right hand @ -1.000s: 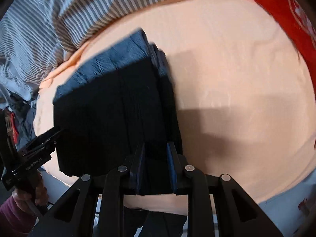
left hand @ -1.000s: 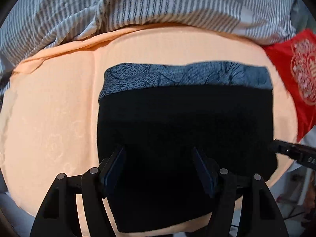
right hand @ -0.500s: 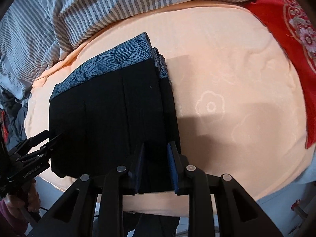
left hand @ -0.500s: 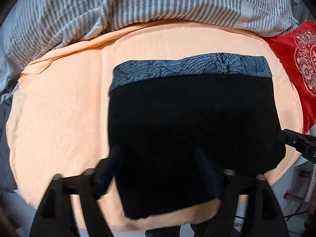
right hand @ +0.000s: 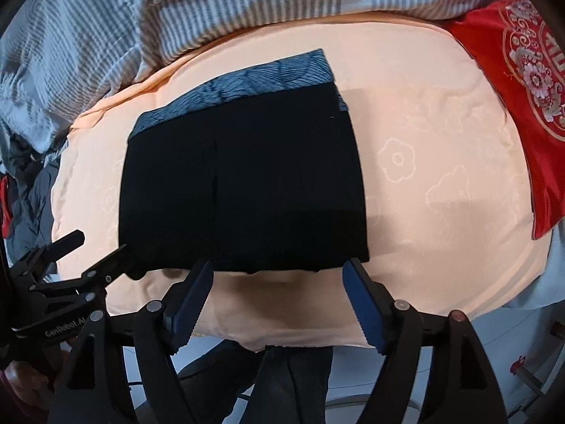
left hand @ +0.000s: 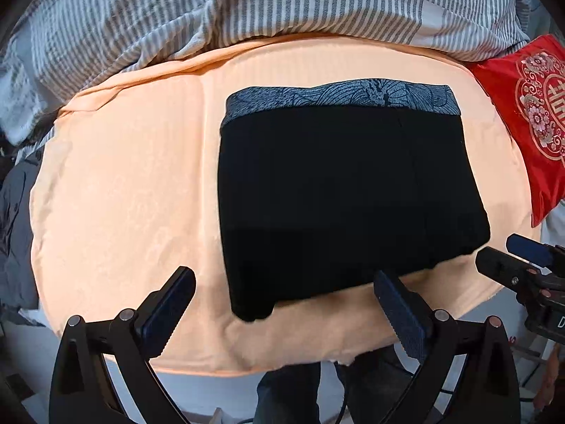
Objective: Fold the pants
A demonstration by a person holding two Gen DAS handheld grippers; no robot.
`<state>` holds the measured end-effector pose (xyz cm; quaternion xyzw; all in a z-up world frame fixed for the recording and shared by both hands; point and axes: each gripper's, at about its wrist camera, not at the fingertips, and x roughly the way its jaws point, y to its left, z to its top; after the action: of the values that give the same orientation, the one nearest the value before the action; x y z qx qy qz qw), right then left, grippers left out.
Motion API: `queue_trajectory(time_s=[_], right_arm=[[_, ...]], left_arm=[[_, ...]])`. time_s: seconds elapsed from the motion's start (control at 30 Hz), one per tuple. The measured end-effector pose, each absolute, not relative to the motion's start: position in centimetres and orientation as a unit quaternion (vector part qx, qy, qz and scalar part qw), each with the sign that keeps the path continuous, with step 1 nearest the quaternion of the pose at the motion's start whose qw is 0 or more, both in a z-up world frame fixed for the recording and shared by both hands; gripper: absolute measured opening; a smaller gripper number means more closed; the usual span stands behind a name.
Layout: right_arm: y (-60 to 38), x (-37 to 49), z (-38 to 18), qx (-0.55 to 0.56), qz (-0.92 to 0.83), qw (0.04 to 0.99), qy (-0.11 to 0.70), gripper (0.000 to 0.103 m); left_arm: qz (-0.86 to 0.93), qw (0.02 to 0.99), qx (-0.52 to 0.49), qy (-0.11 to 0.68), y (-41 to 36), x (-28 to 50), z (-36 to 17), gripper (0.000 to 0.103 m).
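Note:
The black pants [left hand: 339, 194] lie folded into a flat rectangle on the peach sheet [left hand: 123, 194], with a blue patterned waistband [left hand: 339, 100] at the far edge. They also show in the right wrist view [right hand: 243, 190]. My left gripper [left hand: 282, 289] is open and empty, just short of the near edge of the pants. My right gripper [right hand: 277, 282] is open and empty at the near edge of the pants, touching nothing. The right gripper also shows at the right of the left wrist view [left hand: 519, 261], and the left gripper at the left of the right wrist view [right hand: 77, 258].
A grey striped duvet [left hand: 247, 3] is bunched along the far side of the bed. A red embroidered cushion [left hand: 540, 116] lies at the right. Dark clothes [left hand: 14, 229] hang off the left side. The bed's near edge drops to the floor [right hand: 494, 371].
My right gripper has opened and let go of the pants' near edge. Both grippers have drawn back toward the near edge of the bed, and the pants lie flat.

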<state>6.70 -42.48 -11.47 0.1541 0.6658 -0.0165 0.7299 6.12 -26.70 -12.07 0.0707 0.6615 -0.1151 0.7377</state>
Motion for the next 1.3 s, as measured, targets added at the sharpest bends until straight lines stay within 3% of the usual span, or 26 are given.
queue_trajectory(time_s=[0.17, 0.33, 1.3], right_arm=[[-42.1, 6.7, -10.2, 0.141, -0.03, 0.736, 0.661, 0.084], [-41.8, 6.5, -9.1, 0.13, -0.045, 0.743, 0.656, 0.103], [-40.1, 5.7, -5.2, 0.118, -0.054, 0.747, 0.652, 0.103]], left_arm=[[-0.098, 0.745, 0.071, 0.656, -25.9, 5.5, -11.0, 0.101], [-0.088, 0.75, 0.065, 0.653, -25.2, 5.4, -10.0, 0.101], [-0.087, 0.742, 0.083, 0.66, -24.6, 4.4, -7.0, 0.101]])
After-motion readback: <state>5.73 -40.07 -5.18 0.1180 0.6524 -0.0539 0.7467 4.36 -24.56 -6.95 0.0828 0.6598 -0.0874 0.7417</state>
